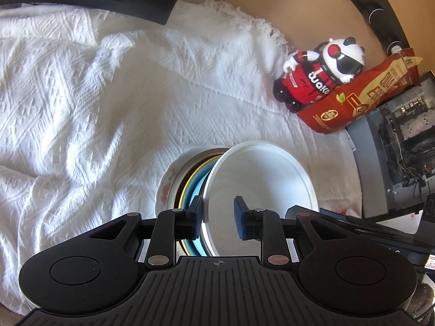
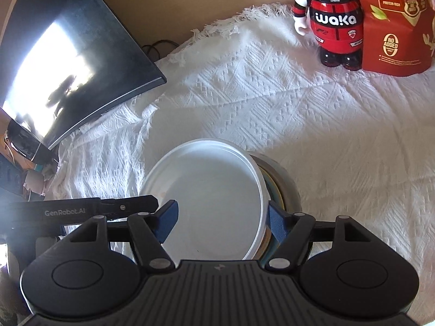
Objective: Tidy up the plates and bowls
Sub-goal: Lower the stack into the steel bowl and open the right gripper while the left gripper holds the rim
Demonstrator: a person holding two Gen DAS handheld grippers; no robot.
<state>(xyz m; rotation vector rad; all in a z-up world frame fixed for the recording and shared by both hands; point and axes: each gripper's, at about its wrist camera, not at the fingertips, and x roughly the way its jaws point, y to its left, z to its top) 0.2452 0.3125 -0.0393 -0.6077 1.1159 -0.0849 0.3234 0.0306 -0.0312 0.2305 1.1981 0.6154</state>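
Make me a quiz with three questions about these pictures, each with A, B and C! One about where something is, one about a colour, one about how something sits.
1. Where is the toy?
A. inside a cup
B. beside the red bag
C. on a chair

2. What colour is the cloth?
A. white
B. green
C. black

3. How does the top plate sit?
A. flat on the cloth
B. tilted against the stack
C. broken in pieces

Answers:
1 B: the toy stands right next to the bag.
2 A: the cloth is white all over.
3 B: one edge of the plate is raised while the other meets the stacked dishes.
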